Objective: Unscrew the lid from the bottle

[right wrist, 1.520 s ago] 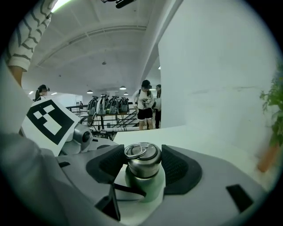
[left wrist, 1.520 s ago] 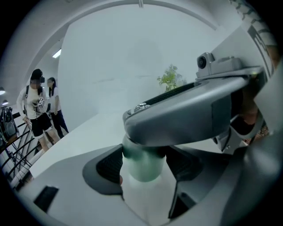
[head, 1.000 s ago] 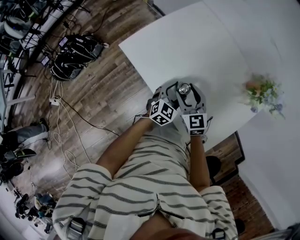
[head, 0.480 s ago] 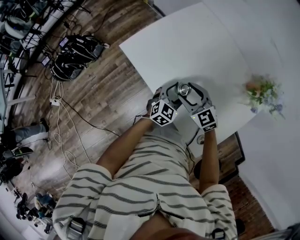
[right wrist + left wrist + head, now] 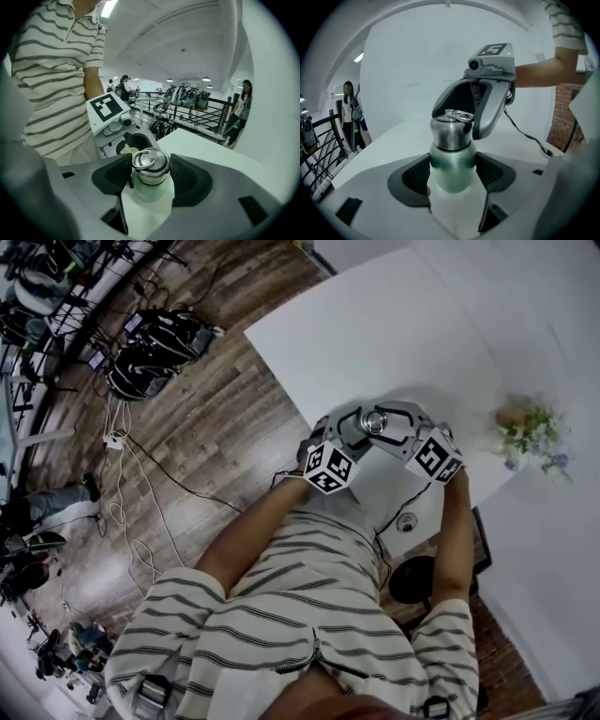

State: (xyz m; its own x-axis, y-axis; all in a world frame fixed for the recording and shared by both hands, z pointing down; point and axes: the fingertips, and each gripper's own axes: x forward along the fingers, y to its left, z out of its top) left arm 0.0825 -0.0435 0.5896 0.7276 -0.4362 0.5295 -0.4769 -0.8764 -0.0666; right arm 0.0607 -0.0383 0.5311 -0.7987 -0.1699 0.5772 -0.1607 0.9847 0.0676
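A bottle with a pale green body (image 5: 452, 168) and a steel lid (image 5: 451, 129) topped by a ring (image 5: 145, 158) stands upright on the white table (image 5: 394, 324). My left gripper (image 5: 453, 172) is shut on the green body, with a pad pressed against each side. My right gripper (image 5: 150, 174) is shut on the lid (image 5: 151, 169) from the opposite side. In the head view the lid (image 5: 374, 420) shows between the two grippers, near the table's front edge. The bottle's base is hidden.
A bunch of flowers (image 5: 530, 427) stands at the table's right end. A cable with a round plug (image 5: 406, 521) lies by the front edge. Bags (image 5: 155, 348) and cables lie on the wooden floor to the left. People stand far off by a railing (image 5: 206, 117).
My right gripper has swung from the near side of the bottle round to its right, rolling about the lid. The left gripper and the bottle have stayed put.
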